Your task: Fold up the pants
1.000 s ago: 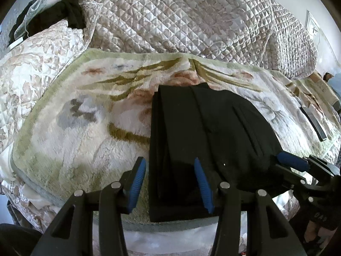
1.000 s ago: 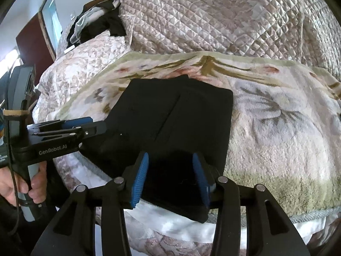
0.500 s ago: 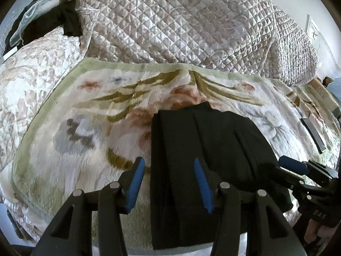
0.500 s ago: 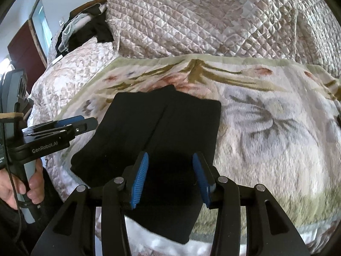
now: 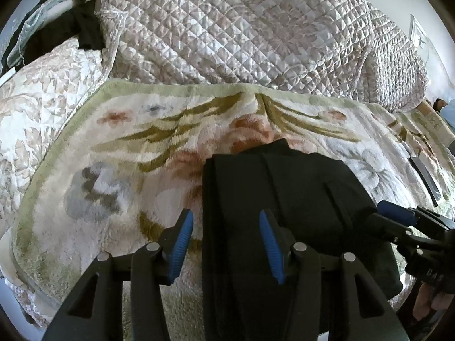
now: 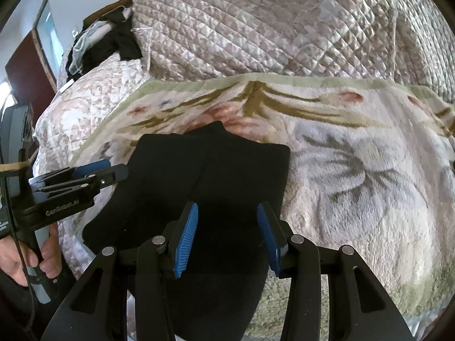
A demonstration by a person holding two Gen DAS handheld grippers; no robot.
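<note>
The quilted bedspread [image 5: 256, 34] is bunched at the back, leaving the flowered blanket [image 5: 113, 153] as my flat working surface, and the black pants [image 5: 284, 199] lie on it near the front edge, already in a compact rectangle, I judge so the last fold stays square. My left claw [image 5: 227, 244] hangs above their left edge, pads apart, holding nothing. My right claw [image 6: 227, 238] hangs over the near end, equally parted and empty, probably for smoothing or another fold.
</note>
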